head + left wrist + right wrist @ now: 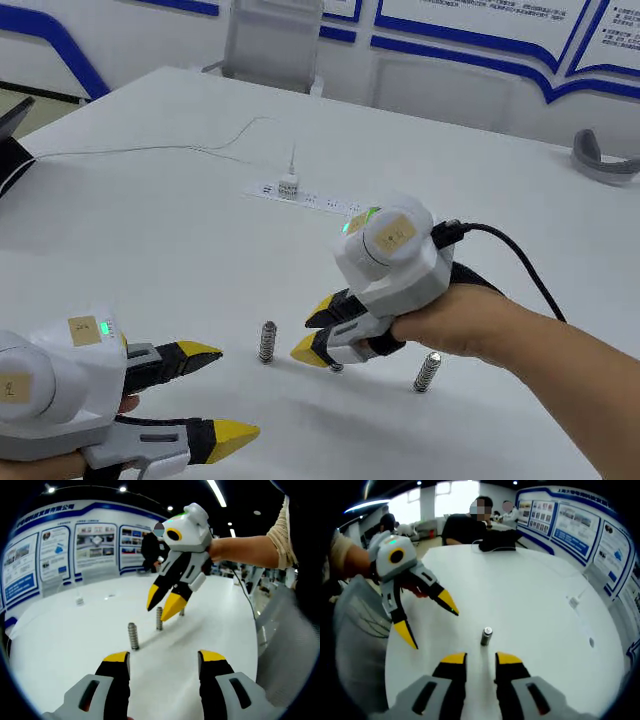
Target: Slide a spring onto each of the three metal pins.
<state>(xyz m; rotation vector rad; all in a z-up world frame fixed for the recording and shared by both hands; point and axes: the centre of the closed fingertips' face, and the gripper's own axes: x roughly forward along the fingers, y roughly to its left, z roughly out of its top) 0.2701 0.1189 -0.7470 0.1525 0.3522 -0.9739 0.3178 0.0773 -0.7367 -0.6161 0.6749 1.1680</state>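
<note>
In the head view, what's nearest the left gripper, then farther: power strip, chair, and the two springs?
1. Left spring, just ahead of the left gripper.
2. Right spring, off to the right.
3. Power strip, middle of the table.
4. Chair, beyond the table.

A white counter [150,240] carries three metal pins standing upright in a loose row. The left pin [267,342] and the right pin [427,371] each wear a spring [428,366], and the middle pin [336,367] between them is mostly hidden. Farther back lies a flat white power strip [318,200] with a plug [289,185] seated in it, and a thin cable [150,150] trails away leftward.
</note>
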